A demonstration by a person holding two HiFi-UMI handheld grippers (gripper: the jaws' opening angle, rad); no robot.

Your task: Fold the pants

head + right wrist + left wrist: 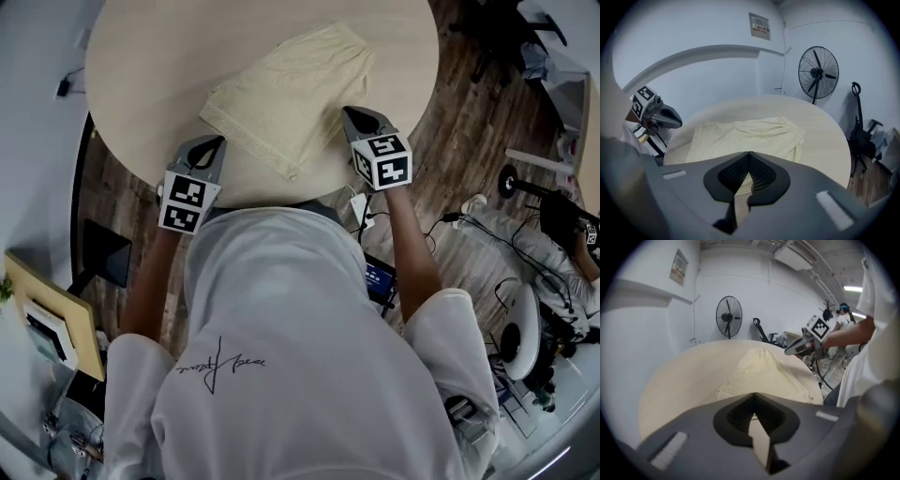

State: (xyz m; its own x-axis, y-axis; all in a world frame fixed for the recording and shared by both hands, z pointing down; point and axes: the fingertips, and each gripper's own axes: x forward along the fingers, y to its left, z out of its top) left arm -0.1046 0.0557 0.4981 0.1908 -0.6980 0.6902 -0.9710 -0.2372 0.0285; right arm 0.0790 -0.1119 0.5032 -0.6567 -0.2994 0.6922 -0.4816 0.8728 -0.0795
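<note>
The pale yellow pants (286, 98) lie folded into a rough rectangle on the round desk (150, 66), toward its near edge and set at a slant. We hold the left tongs (221, 140) just beside the pants' near left edge, tips meeting and nothing caught between them. Our right tongs (345, 110) sit at the pants' near right edge, also closed and empty. We cannot tell whether either tip touches the cloth.
</note>
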